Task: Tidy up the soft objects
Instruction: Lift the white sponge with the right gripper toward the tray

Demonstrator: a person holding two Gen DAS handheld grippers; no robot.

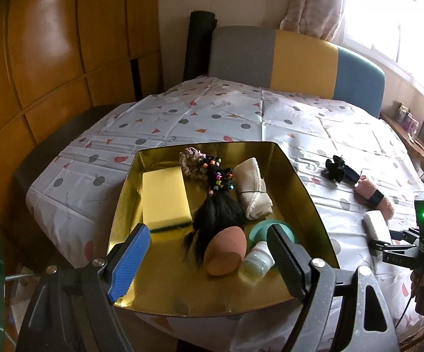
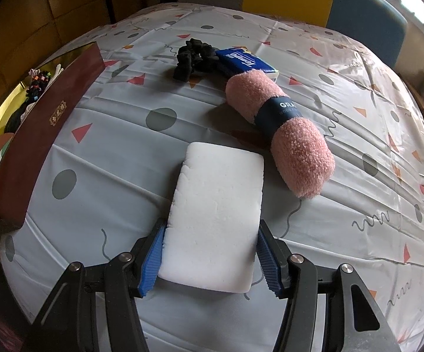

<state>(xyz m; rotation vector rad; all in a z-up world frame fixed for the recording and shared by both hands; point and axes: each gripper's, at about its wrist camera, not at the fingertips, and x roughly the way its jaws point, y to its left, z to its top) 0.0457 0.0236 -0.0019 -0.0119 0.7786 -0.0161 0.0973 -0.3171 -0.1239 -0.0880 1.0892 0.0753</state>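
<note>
Right wrist view showed your right gripper [image 2: 209,259] angled steeply down at the counter [image 2: 344,205], its fingers [image 2: 151,259] partly closed and pressing both sides of the white sponge [image 2: 214,217], which lay beside the pink towel [image 2: 282,132]. Your left gripper [image 1: 209,259] hung tilted over the gold tray [image 1: 123,202], fingers wide apart, holding nothing.

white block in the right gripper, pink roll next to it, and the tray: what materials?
White block: looks like dense foam sponge, matte with a finely pitted face. Pink roll: fluffy terry-like cloth, nubby pile, dark paper band around it. Tray: glossy gold lining that mirrors its contents, maroon outside; probably foil-faced card, possibly metal.
</note>
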